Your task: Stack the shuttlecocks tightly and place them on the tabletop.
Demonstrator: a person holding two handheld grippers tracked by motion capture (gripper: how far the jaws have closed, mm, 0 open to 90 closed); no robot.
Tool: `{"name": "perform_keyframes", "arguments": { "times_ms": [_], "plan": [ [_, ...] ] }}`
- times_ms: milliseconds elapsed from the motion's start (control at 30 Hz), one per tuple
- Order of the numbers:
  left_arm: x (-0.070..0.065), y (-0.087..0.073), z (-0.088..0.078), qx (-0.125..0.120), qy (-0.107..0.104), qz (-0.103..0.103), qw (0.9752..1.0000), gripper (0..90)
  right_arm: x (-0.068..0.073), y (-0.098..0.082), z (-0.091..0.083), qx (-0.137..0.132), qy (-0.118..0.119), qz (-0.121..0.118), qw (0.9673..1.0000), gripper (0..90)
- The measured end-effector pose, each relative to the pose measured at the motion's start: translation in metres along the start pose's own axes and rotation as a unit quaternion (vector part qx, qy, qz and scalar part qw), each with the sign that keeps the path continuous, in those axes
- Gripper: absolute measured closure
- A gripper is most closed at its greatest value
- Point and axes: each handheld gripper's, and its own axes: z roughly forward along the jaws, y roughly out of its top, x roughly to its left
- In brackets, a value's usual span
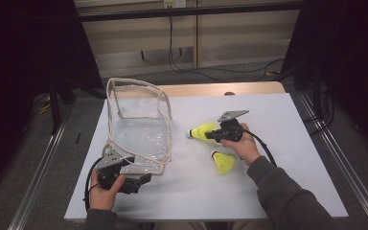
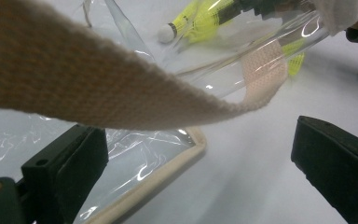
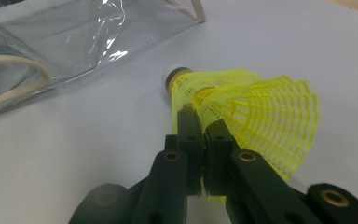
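Right gripper view: a yellow mesh-skirted shuttlecock (image 3: 242,105) with a white cork tip, its skirt pinched between the right gripper's (image 3: 205,135) closed jaws, nose pointing away, just above the white table (image 3: 74,154).

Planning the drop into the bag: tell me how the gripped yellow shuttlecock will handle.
The shuttlecock probably weighs little: its skirt is open mesh. That skirt looks springy, and the right gripper pinches it, so it may deform. Set down, it would likely roll in an arc on its cone shape.
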Motion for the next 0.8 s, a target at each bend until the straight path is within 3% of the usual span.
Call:
{"name": "perform_keyframes", "arguments": {
  "times_ms": [800],
  "plan": [
    [-0.0003, 0.0002, -0.0003, 0.000, 0.000, 0.000, 1.0000, 3.7, -0.0008, -0.0018, -0.0021, 0.010, -0.008, 0.013, 0.9998, 70.4]
  ]
}}
